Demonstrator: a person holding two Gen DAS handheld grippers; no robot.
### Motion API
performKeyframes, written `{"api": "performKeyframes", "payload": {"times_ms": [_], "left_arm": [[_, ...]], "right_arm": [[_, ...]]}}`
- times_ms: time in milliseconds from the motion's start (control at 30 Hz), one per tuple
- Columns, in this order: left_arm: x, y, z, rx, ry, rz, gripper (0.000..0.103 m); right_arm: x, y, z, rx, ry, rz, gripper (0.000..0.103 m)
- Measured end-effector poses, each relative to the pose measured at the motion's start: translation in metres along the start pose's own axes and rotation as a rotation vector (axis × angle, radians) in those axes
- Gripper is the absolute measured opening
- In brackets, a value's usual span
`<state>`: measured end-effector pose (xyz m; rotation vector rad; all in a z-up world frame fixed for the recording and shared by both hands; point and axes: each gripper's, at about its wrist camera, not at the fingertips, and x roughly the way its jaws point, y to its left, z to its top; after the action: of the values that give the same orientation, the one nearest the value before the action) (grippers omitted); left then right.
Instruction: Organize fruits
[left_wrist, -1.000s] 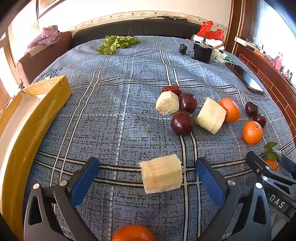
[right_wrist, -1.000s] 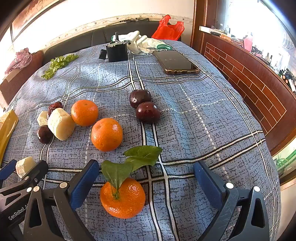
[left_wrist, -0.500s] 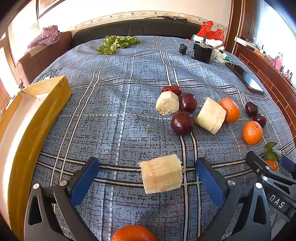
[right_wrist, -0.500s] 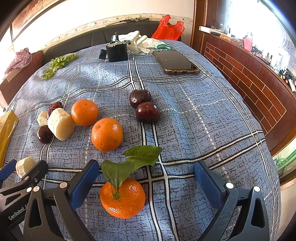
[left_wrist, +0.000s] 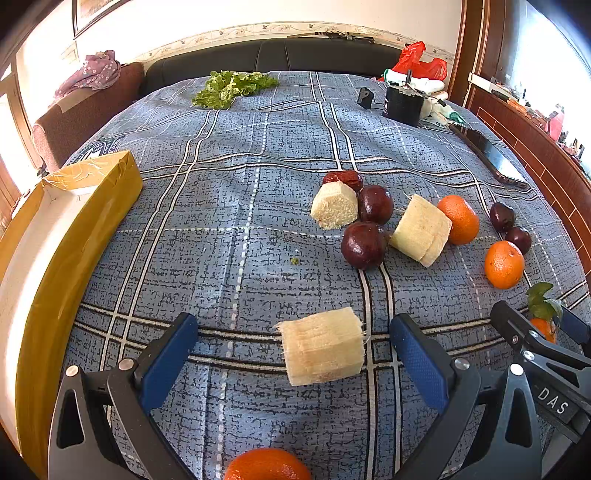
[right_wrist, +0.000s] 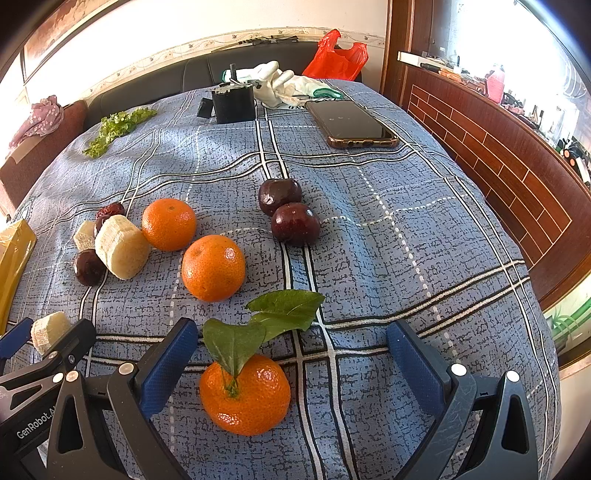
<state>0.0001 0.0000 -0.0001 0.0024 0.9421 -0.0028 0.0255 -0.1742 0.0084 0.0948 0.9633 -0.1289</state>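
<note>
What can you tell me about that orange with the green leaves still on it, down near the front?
The leafy orange is a small, round, glossy fruit with pebbled bright orange skin. A short stem on top carries two green leaves, one drooping over the fruit, one spreading behind it. It looks whole and unpeeled, sitting stem-up on the blue plaid cloth. It lies between the open blue fingers of the right hand-held gripper, nearer the left finger, touched by neither. No other fruit touches it.

Left claw (left_wrist: 293, 363) agape; right claw (right_wrist: 291, 365) agape, low.
</note>
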Motion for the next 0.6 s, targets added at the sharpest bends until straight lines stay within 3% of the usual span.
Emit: {"api": "performKeyframes", "payload": {"times_ms": [600], "left_arm": [[-0.0001,-0.0003,0.0,-0.004,0.001,0.003,0.103]], "right_arm": [[0.0002,-0.0005,-0.0002,0.007,0.0,0.001,0.103]]}}
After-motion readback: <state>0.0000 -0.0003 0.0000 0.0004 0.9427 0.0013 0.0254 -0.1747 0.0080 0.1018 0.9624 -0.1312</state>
